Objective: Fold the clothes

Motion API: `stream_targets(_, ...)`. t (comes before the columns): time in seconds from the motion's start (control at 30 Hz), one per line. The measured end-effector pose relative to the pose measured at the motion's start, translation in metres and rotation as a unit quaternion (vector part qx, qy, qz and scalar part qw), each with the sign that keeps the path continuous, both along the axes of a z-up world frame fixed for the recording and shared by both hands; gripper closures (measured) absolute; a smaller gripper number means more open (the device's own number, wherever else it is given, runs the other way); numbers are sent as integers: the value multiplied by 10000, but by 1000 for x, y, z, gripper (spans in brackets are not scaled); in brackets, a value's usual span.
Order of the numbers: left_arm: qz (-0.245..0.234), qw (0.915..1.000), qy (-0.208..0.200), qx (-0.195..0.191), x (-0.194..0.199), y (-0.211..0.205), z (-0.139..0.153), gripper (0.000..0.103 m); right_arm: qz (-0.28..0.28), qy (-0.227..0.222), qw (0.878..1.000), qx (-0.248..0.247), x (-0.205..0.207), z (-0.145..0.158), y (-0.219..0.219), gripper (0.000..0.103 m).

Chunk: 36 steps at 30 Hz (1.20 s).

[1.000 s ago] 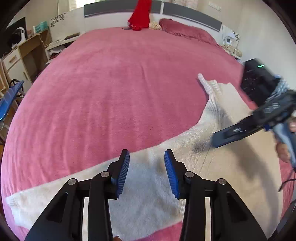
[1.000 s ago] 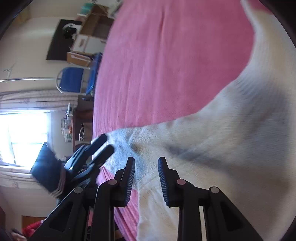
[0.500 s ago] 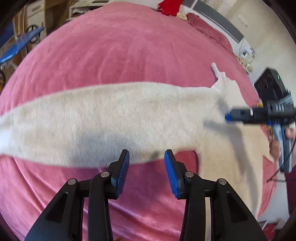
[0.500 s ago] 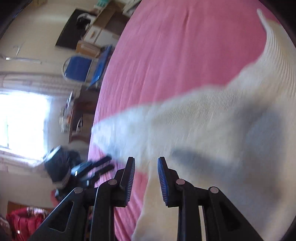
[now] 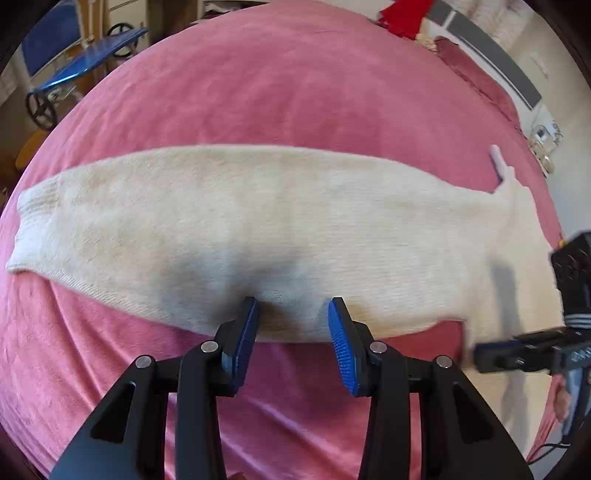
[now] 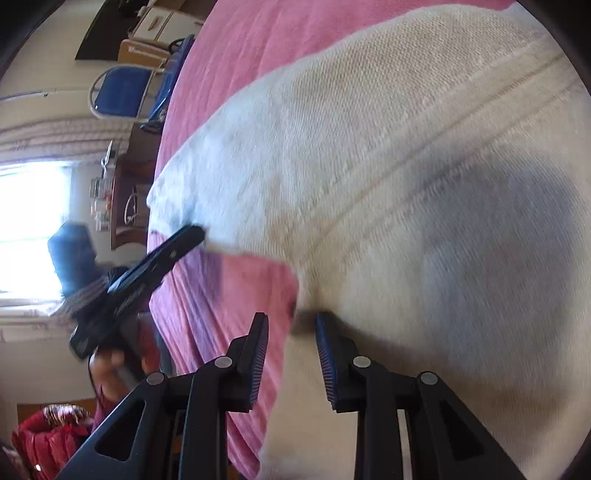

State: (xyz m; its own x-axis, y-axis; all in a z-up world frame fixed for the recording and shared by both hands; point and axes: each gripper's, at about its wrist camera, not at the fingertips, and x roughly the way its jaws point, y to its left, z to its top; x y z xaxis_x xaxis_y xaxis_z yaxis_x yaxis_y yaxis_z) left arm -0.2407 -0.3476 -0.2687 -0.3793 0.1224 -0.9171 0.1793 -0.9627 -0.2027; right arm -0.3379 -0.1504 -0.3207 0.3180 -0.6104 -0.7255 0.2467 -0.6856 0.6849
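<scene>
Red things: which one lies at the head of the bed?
The red cloth by the pillow. The other red heap sits on the floor beside the bed.

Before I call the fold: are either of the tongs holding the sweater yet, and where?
Nothing is held. The left tongs stand open over the sleeve's near edge; the right tongs stand open at the armpit of the sweater.

Left gripper [image 5: 293, 317], right gripper [image 6: 291, 328]: jaws parted, angled downward.

One cream sweater [image 5: 258, 229], one pink bed [image 5: 295, 85], two hand-held grippers [image 5: 291, 332].
</scene>
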Motion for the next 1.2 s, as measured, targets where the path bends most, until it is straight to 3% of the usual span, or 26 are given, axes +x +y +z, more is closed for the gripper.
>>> stream_targets(0.1,113,9996,128,-204,8,-13,12,61,-238,178,9996,-41,2,17,33,75)
stream_targets(0.27,130,9982,569,-166,39,-23,56,61,-1411,391,9874,-606,19,57,153,75)
stream_targets(0.4,-26,9948,988,-256,79,-8,98,61,-2394,687,9656,-747,56,90,286,74)
stream_targets(0.47,-132,9946,1034,-32,103,1,110,61,-2810,887,9526,-761,81,111,356,74)
stream_targets(0.57,-375,9947,929,217,131,36,111,59,-3451,1045,9305,-643,125,137,445,74)
stream_targets(0.67,-691,9935,804,409,165,82,99,59,-3842,880,9186,-290,178,131,510,74)
stream_targets(0.77,-848,9927,588,623,203,117,83,59,-3837,432,9217,-376,228,97,537,74)
stream_targets(0.9,-814,9943,372,575,248,126,63,59,-3686,-92,9261,-801,277,43,522,74)
stream_targets(1.1,-556,9969,23,553,289,109,43,59,-3961,-45,9096,-1255,289,14,512,74)
stream_targets(1.2,-497,9970,-124,588,296,105,34,59,-3915,49,9152,-957,284,7,503,74)
